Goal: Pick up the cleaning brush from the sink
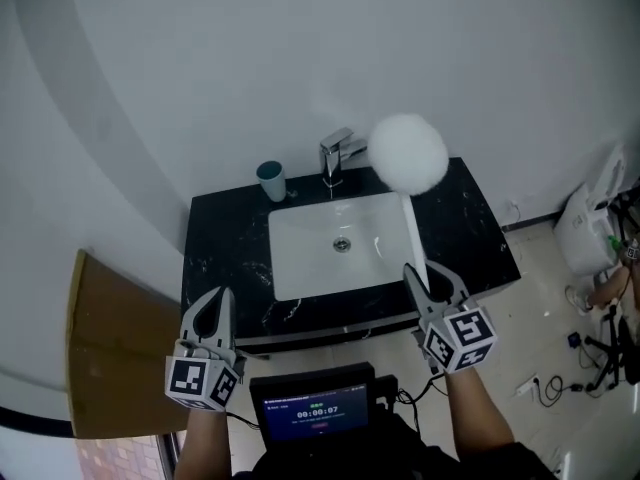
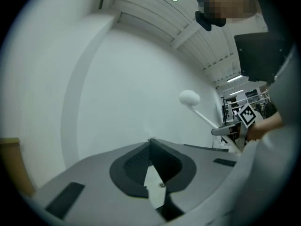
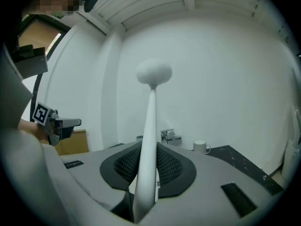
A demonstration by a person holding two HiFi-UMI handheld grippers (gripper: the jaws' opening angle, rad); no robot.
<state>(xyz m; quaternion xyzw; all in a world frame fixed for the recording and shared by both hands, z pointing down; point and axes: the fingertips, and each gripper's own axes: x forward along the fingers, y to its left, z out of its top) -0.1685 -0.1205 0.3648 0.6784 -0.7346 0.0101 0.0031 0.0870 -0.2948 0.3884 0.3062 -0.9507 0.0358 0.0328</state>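
The cleaning brush has a round white fluffy head (image 1: 408, 153) on a long white handle (image 1: 413, 230). It is held up in the air over the right side of the white sink (image 1: 300, 263), with its head toward the wall. My right gripper (image 1: 425, 276) is shut on the lower handle. In the right gripper view the handle (image 3: 146, 145) runs up between the dark pads to the head (image 3: 154, 72). My left gripper (image 1: 216, 303) hovers in front of the counter's left end, its tips together and holding nothing. The left gripper view shows those tips (image 2: 150, 142) meeting, with the brush (image 2: 189, 97) off to the right.
A black marble counter (image 1: 220, 248) surrounds the sink, with a chrome faucet (image 1: 338, 154) and a teal cup (image 1: 271, 180) at the back. A cardboard sheet (image 1: 110, 348) leans at the left. A small screen (image 1: 315, 408) sits at the person's chest. A white bag (image 1: 590, 223) and cables lie on the floor at the right.
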